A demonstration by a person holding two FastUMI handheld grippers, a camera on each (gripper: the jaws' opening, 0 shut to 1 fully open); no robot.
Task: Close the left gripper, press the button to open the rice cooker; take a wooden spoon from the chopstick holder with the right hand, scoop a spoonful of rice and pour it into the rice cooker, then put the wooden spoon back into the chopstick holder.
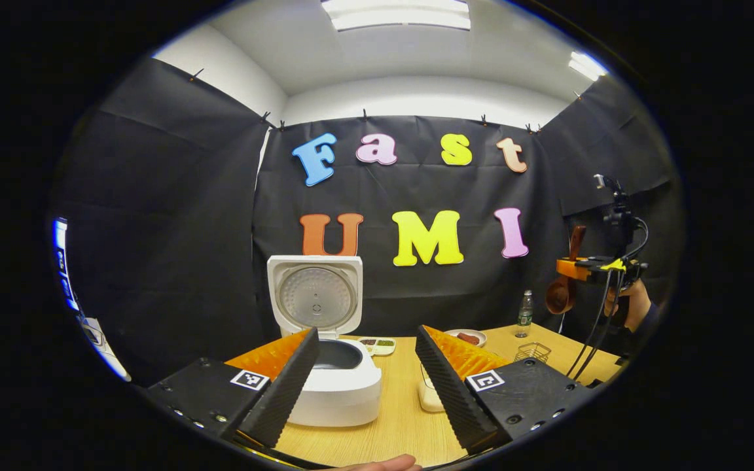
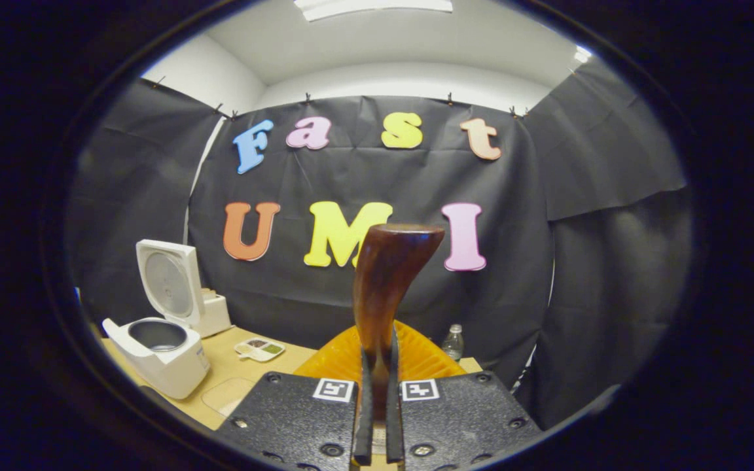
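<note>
Spoon lifted, cooker lid up

The right gripper (image 2: 377,392) has its jaws pinching the wooden spoon (image 2: 387,288) high over the counter (image 1: 403,418); the left gripper (image 1: 367,386), jaws spread, faces the open rice cooker (image 1: 328,366).

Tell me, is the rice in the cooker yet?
Not that I can tell. Done: the rice cooker stands open, lid up. In hand: the right gripper is shut on the wooden spoon, held high above the table, bowl hanging down. The left gripper is open. Left: scooping rice, pouring it in, and returning the spoon.
</note>
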